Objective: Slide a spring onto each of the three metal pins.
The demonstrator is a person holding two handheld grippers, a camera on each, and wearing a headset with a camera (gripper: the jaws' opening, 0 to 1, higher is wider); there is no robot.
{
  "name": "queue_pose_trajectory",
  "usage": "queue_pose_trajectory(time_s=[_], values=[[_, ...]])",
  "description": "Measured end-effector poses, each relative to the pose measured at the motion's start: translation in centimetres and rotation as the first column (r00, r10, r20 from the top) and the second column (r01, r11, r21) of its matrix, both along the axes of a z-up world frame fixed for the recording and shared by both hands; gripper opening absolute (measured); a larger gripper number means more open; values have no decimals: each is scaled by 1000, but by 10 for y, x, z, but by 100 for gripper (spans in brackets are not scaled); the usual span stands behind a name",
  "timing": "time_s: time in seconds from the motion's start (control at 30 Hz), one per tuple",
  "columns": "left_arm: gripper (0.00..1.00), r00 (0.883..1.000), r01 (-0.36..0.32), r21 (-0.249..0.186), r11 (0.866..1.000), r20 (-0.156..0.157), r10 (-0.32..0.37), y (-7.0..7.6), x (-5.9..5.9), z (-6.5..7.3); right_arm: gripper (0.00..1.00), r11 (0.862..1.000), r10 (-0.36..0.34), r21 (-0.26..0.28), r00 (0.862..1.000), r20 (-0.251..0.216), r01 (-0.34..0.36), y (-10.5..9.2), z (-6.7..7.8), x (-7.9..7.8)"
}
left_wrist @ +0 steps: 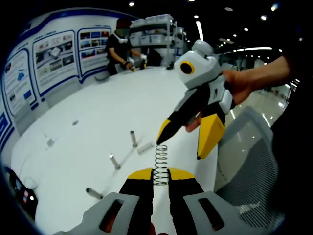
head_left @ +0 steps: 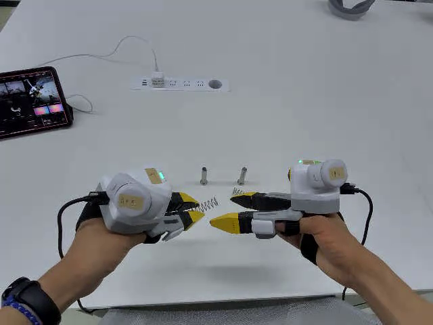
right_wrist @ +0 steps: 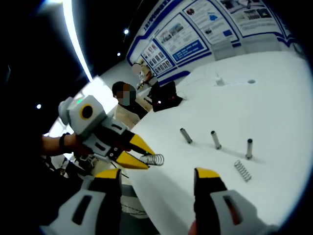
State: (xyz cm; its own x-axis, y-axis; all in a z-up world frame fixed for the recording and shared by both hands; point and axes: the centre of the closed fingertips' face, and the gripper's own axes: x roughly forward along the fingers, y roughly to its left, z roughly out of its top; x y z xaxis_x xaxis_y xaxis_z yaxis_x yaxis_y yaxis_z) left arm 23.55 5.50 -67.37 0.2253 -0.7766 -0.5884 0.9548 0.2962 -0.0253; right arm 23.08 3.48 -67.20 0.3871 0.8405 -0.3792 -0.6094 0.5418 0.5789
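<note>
The left claw (head_left: 191,208) is pinching the near end of a spring (head_left: 208,203). The rest of the coil sticks out past its yellow tips with nothing under it. The right claw (head_left: 228,209) faces it tip to tip with its jaws spread, one on either side of the spring's free end and close to it.

With so short a hold the spring can swivel or bow. If the right claw closes off-centre or too hard, I expect the coil to buckle and snap out of both grips. Both claws hang above the near edge of the tabletop (head_left: 284,101), so a dropped spring could roll off it.

Beyond the claws, three metal pins (right_wrist: 215,139) stand in a row, all bare. A loose spring (right_wrist: 241,170) lies just beside the end pin. The pins look slim and free-standing. A claw swinging over with the spring held crooked could tip one over, or knock the loose spring away. If the coil meets a pin at an angle, it would likely catch on the top rather than slide down.
</note>
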Motion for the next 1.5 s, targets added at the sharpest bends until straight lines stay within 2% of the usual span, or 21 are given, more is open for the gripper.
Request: queue_pose_trajectory(time_s=[0.27, 0.3, 0.4, 0.5, 0.67, 0.97, 1.1, 1.3, 1.5], values=[[10, 1000, 20, -16, 1000, 10, -20, -13, -4, 7, 53, 999, 8, 43, 1000, -13, -8, 5, 6, 0], [10, 999, 30, -5, 1000, 24, -30, -13, -4, 6, 51, 999, 8, 47, 1000, -15, -8, 5, 6, 0], [10, 1000, 29, -19, 999, 12, -29, -14, -5, 8, 45, 997, 1, 76, 1000, -26, 1, 5, 10, 0], [10, 999, 42, -7, 999, 23, -42, -14, -7, 7, 39, 995, 2, 98, 999, -32, 1, 6, 12, 0], [10, 999, 48, -9, 999, 21, -48, -15, -8, 7, 30, 993, 14, 121, 999, -34, -9, 9, 16, -2], [10, 998, 53, -12, 999, 23, -53, -15, -8, 9, 23, 993, -5, 117, 999, -38, 9, 6, 16, 1], [10, 998, 58, -10, 998, 23, -58, -15, -9, 8, 15, 994, -21, 103, 999, -30, 24, 3, 14, 3], [10, 998, 60, -5, 998, 23, -60, -15, -9, 7, 12, 991, -12, 132, 1000, -24, 15, 5, 20, 3], [10, 998, 66, -16, 998, 10, -65, -17, -10, 7, 12, 993, 6, 115, 1000, -16, -4, 6, 23, 2]])
